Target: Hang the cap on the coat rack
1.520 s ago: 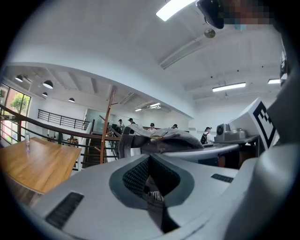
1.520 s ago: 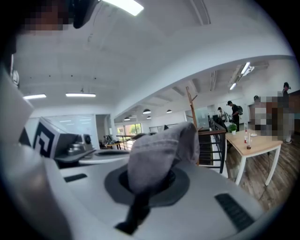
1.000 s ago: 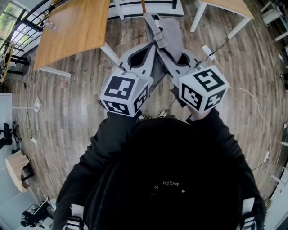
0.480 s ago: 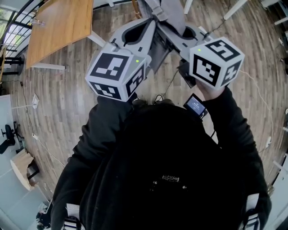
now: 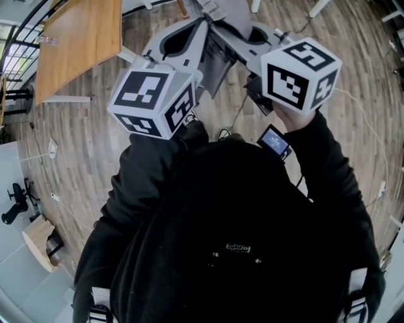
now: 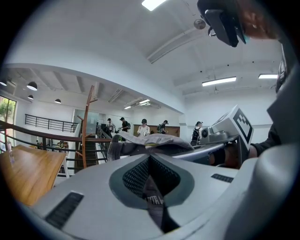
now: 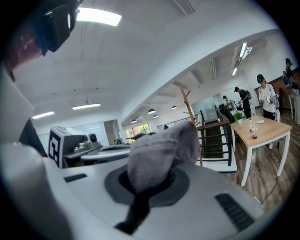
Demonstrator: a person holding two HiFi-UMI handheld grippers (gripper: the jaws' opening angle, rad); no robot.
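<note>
Both grippers hold the grey cap [image 5: 232,9] between them, raised in front of me. In the left gripper view the cap [image 6: 152,142] spreads past the jaws, and my left gripper [image 6: 150,164] is shut on a fold of its fabric with a small label. My right gripper [image 7: 143,187] is shut on a bunched grey part of the cap [image 7: 161,147]. The wooden coat rack [image 6: 87,126] stands some way beyond, by the stair railing, and the coat rack [image 7: 189,115] also shows past the cap in the right gripper view. Each gripper sees the other beside it.
A wooden table [image 5: 76,44] stands at my left on the plank floor. A second table [image 7: 262,133] with a bottle stands at the right. A white cable [image 5: 369,126] lies on the floor. Several people [image 6: 143,127] stand far off behind the railing.
Both grippers have come up and closer to my head with the cap held between them. The cap now sits at the top edge of the head view.
</note>
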